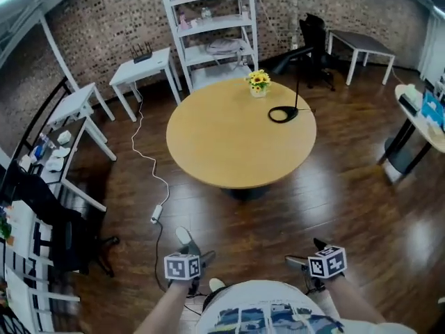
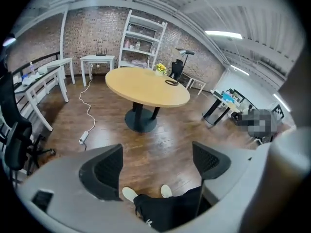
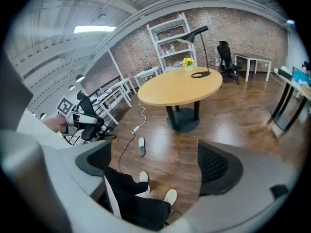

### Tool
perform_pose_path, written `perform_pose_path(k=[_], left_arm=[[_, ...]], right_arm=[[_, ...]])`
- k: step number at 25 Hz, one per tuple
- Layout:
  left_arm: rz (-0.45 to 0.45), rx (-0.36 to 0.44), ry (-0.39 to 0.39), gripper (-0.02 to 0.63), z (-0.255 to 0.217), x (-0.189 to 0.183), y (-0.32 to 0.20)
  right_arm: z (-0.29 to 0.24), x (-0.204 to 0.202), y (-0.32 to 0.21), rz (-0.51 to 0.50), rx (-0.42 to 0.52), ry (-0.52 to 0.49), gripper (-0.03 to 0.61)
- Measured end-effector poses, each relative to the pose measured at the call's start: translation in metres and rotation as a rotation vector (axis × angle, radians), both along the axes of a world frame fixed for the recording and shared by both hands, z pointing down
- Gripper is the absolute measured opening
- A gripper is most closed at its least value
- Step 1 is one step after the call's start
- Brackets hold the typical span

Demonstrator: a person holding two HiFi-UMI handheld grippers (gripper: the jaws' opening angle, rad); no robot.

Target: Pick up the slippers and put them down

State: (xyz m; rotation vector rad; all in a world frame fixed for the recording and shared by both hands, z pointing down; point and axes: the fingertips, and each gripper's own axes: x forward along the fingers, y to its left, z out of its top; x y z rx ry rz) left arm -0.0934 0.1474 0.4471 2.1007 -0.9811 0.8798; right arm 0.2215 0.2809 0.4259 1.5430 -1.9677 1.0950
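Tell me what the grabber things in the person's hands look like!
The left gripper and right gripper each have a light grey body with two dark, curved jaws whose pads are finely ribbed. Each carries a white cube printed with black square markers. The person wears a white top with a blue print, black trousers and white shoes.

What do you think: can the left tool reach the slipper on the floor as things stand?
Probably yes: the slipper lies on open floor near the left tool, whose jaws are apart and empty, though only by stooping.
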Motion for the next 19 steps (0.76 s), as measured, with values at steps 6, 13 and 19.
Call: perform_pose_path(k=[6, 13, 19], left_arm=[[-0.001, 0.008, 0.001, 0.446, -0.014, 0.096, 0.051], [-0.037, 0.025, -0.008, 0.446, -0.022, 0.107, 0.070], [-0.064, 0.046, -0.027, 0.446, -0.026, 0.113, 0.078]], right_arm=[[-0.003, 0.094, 0.027, -0.014, 0.042, 0.003, 0.563], [0.000, 0.097, 0.046, -0.080, 0.041, -0.020, 0.563], [0.000, 0.112, 0.052, -0.090, 0.064, -0.034, 0.563]])
